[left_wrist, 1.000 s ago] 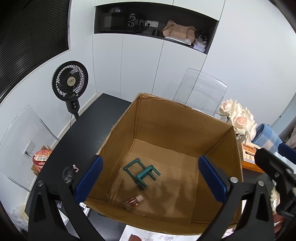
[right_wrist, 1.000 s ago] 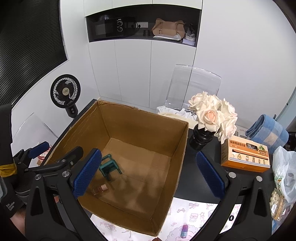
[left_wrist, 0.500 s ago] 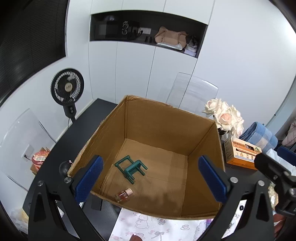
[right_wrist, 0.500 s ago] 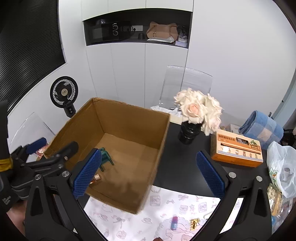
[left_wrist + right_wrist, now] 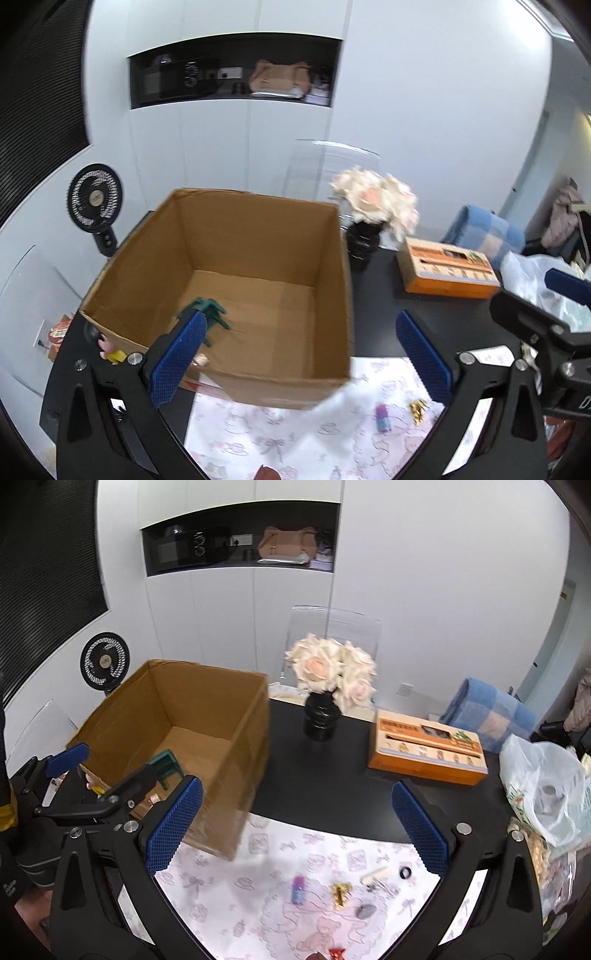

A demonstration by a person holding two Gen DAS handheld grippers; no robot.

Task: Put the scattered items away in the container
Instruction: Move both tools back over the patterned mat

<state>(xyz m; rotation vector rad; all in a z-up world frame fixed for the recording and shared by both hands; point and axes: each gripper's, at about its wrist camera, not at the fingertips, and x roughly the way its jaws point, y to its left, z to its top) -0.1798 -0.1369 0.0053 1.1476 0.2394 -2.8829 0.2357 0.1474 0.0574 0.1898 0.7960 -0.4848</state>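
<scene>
An open cardboard box [image 5: 258, 254] [image 5: 243, 738] stands on the black table. It holds a green toy chair [image 5: 207, 314] [image 5: 168, 764] and a small bottle [image 5: 201, 360]. My left gripper [image 5: 299, 332] hangs open and empty over the box's near wall. My right gripper [image 5: 295, 794] is open and empty above the patterned mat [image 5: 258, 878], right of the box. On the mat lie a purple tube [image 5: 298, 889] [image 5: 382, 417], a gold clip [image 5: 341, 893], a grey pebble [image 5: 365, 910], a white stick [image 5: 376, 875] and a black ring [image 5: 405, 872].
A black vase of pale roses [image 5: 321, 716], an orange carton [image 5: 424, 749] and a blue checked towel [image 5: 487, 712] stand behind the mat. A plastic bag [image 5: 543, 797] lies at the right. A fan [image 5: 105, 661] and a clear chair [image 5: 332, 627] stand beyond the table.
Both grippers have drawn back and to the right from above the box. The mat with its small items has come into view. Both stay open.
</scene>
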